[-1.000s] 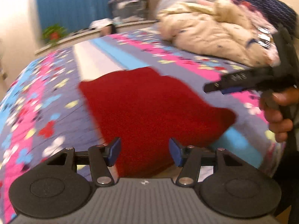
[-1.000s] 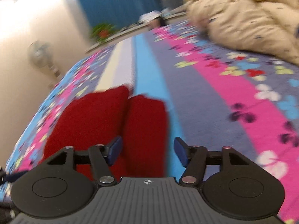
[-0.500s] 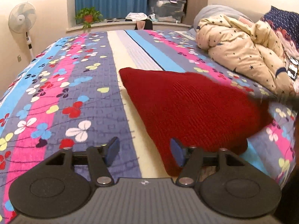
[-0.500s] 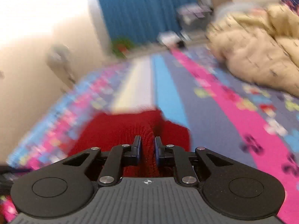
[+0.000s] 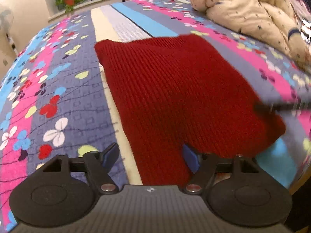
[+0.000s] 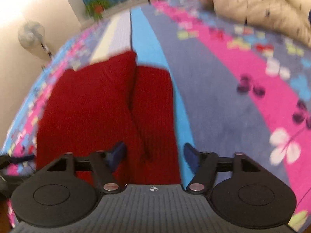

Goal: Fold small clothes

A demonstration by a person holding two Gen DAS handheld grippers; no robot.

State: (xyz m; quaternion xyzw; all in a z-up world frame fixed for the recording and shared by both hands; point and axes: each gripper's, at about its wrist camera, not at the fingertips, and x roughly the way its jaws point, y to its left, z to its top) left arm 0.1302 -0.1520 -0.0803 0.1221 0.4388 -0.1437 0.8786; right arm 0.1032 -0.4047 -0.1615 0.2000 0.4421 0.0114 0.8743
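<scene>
- Red knit (image 5: 175, 89) lies flat on bed (image 5: 58, 81), near edge reaching bed's near edge.
- L claw (image 5: 149, 158) apart, w/ knit's near-left edge between the tips.
- R claw (image 6: 153, 154) apart, over knit's (image 6: 101, 104) near-right part, by a lengthwise fold.
- Open bedspread left & far of knit; duvet (image 5: 252, 13) far right, well apart.

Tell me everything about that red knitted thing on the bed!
The red knitted garment is dark red with fine ribbed rows, like soft wool. It lies flat on the flowery striped bedspread, near the bed's front edge. In the right wrist view one part is folded over, leaving a long crease down its middle. Both the left gripper and right gripper hover over its near edge with jaws open; neither is pinching it.
</scene>
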